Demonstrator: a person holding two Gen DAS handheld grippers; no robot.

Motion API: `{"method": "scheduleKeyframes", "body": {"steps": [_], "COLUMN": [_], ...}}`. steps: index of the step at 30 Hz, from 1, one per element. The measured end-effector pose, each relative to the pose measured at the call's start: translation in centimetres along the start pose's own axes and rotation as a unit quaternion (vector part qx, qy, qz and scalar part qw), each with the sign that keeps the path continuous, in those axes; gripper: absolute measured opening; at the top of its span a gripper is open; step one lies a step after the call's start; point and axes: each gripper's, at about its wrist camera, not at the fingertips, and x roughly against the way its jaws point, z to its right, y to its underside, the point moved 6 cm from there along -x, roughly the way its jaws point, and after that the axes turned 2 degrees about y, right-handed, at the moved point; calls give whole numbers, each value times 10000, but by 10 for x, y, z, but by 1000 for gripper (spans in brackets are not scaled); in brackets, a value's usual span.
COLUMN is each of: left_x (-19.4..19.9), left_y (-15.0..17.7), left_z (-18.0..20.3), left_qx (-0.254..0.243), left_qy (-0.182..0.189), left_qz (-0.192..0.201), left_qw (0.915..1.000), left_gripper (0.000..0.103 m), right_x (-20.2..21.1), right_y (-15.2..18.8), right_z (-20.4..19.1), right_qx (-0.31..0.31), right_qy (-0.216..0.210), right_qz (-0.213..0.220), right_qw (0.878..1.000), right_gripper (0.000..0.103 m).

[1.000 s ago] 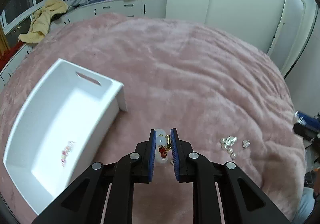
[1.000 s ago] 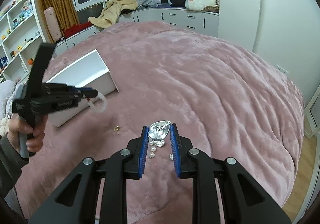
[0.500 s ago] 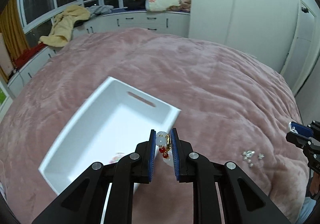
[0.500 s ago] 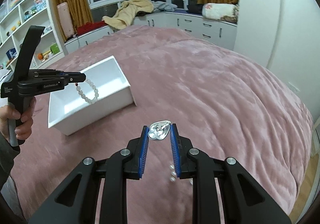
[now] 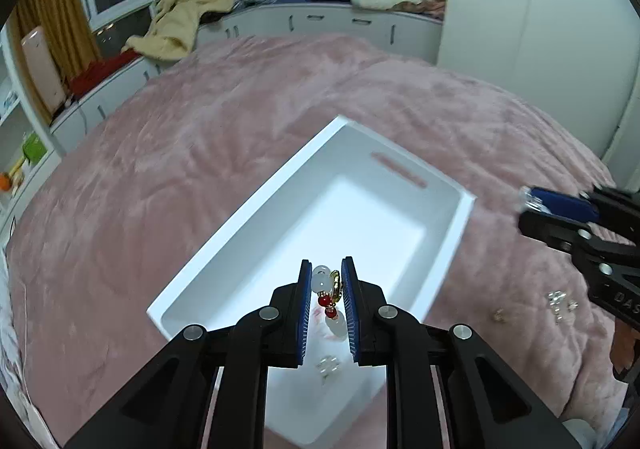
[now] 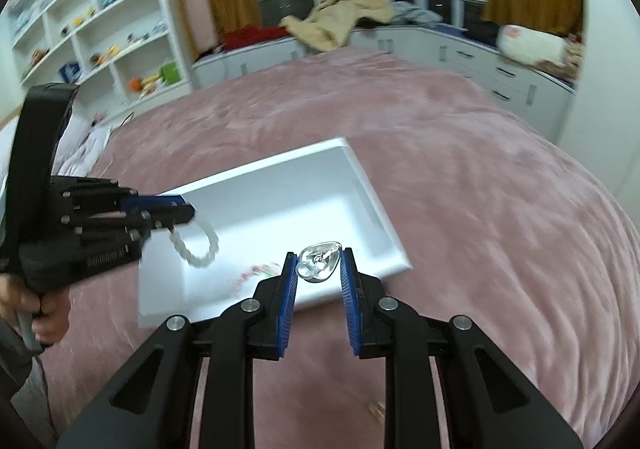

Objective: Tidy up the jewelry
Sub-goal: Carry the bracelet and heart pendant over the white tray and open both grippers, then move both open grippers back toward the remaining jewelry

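Observation:
My left gripper [image 5: 327, 273] is shut on a white bead bracelet [image 5: 323, 283] with red beads and a gold charm, held above the near part of the white tray [image 5: 448, 249]. From the right wrist view the bracelet [image 6: 196, 245] hangs as a loop over the tray [image 6: 380, 225]. My right gripper [image 6: 319, 257] is shut on a clear silver brooch [image 6: 318, 263], over the tray's near edge; in the left wrist view it [image 5: 532, 205] is to the tray's right. A pink beaded piece [image 6: 256, 273] lies inside the tray.
The tray sits on a pink plush bedspread [image 5: 200, 153]. Small pearl pieces [image 5: 560, 301] and a gold piece [image 5: 499, 315] lie on the spread right of the tray. White shelves [image 6: 100, 21] and window cabinets [image 5: 320, 21] stand beyond the bed.
Both grippers have moved left toward the tray with their jewelry. The left one now hangs the bracelet over the tray; the right one has reached the tray's edge.

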Motion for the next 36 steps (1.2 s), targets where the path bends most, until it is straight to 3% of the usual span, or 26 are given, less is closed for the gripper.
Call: {"method": "scheduleKeyframes", "body": {"steps": [6,13,15,17,20,21,23,24,29,36], "left_x": [-24,-40,-38,-33,-27,-24,-15,-10,-5,-7], "left_y": [30,56,58,57,54,53,47,43,32,24], "left_z": [-28,-43,-43,-46,-48,-48,-45,-41,-13,52], "left_qx": [364,648,683,706,753,763,769,743,561,207], "left_qy": [-105,-93,-122,-174,-186,-175,-168,-153,43,580], "left_qz": [-304,-505,-457,-347,-262,-217,-40,62,152,225], "left_qw": [9988,9966,9965,9968,9966,9967,9969,9971,9983,9978], "left_gripper": [20,22,40,58,68,72,91,94,94,94], "right_x": [-59,-89,-89,-85,-75,-69,-53,-43,-14,39], "right_y": [3,11,10,8,0,-2,-5,-5,7,49], "right_z": [-29,-42,-43,-45,-37,-33,-18,-7,30,103], "right_qx": [200,108,100,160,-45,-138,-380,-497,-620,-783], "right_qy": [-32,-27,-28,-15,2,-2,66,115,396,976], "right_qz": [-595,-949,-919,-807,-565,-467,-200,-85,29,52], "right_qw": [9980,9954,9957,9966,9984,9988,9991,9987,9973,9921], "right_gripper": [22,25,57,69,75,82,93,94,94,94]}}
